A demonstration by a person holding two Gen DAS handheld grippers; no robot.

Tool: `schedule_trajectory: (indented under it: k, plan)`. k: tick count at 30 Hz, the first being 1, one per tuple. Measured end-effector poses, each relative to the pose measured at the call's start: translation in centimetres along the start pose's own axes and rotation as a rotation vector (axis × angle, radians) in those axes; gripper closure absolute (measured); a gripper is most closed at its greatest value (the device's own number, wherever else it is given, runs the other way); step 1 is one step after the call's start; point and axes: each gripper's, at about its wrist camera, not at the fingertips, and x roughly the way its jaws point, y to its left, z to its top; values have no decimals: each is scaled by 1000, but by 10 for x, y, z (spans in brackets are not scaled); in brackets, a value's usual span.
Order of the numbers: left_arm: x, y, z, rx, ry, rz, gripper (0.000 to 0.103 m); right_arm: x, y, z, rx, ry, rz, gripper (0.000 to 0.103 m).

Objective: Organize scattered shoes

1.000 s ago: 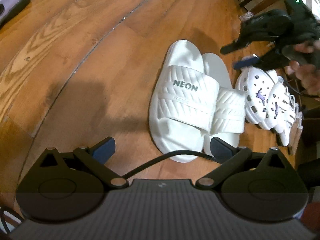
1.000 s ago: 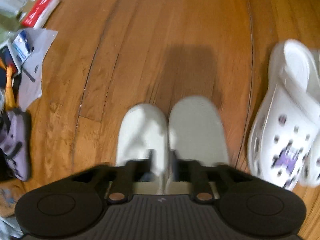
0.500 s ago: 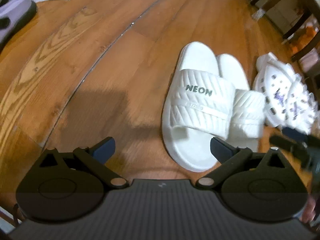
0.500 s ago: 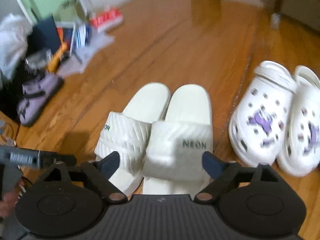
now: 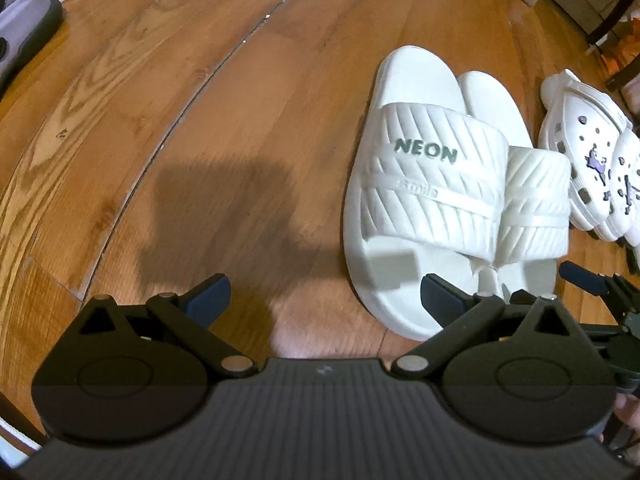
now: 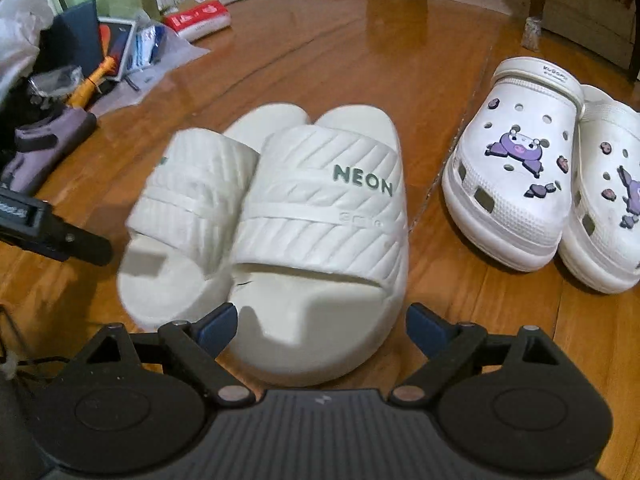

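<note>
Both my grippers [image 5: 326, 296] [image 6: 322, 322] hang spread and empty, white slides [image 6: 320, 216] and clogs [image 6: 516, 184] paired mid-frame, purple shoe [image 6: 44, 148] stray at left.

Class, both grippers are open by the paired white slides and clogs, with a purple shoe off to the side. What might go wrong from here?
1. The right gripper sits close to the toe of the NEON slide; a careless move could knock the slides out of line.
2. The purple shoe lies against clutter, so grabbing it may drag other items along.
3. The left gripper passes close to the right one; they may collide.
</note>
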Motion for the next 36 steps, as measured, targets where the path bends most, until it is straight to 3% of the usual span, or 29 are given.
schedule_trajectory:
  k: [3,7,14,16,17,21,27,28,29,31,33,36]
  plan:
    - [14,-7,5,2,23,40,0,6,-3,7,35,2,0,6]
    - [34,-27,17,97,49,106,0,13,-7,16,82,4,1,5]
    - [40,-55,46,240,-90,120,5,27,-14,31,163,7,2,61]
    - [44,-59,60,225,-102,62,11,30,-13,39,166,2,-34,64]
    - [47,-61,67,215,-103,28,16,32,-11,42,162,-3,-57,64]
    - [60,-78,88,246,-147,-5,17,38,-11,58,197,-33,-162,64]
    - [71,-88,105,261,-206,-5,17,48,-31,75,271,-60,-197,64]
    - [71,-86,108,240,-198,-13,17,49,-34,76,279,-61,-191,59]
    - [71,-83,108,226,-186,-21,16,49,-36,76,282,-66,-172,47]
    - [69,-79,103,212,-155,-43,15,43,-39,69,289,-92,-162,36]
    - [62,-78,100,203,-101,-91,11,27,-42,54,324,-123,-143,33]
    - [41,-91,80,192,-84,-116,4,10,-44,34,378,-90,-82,28]
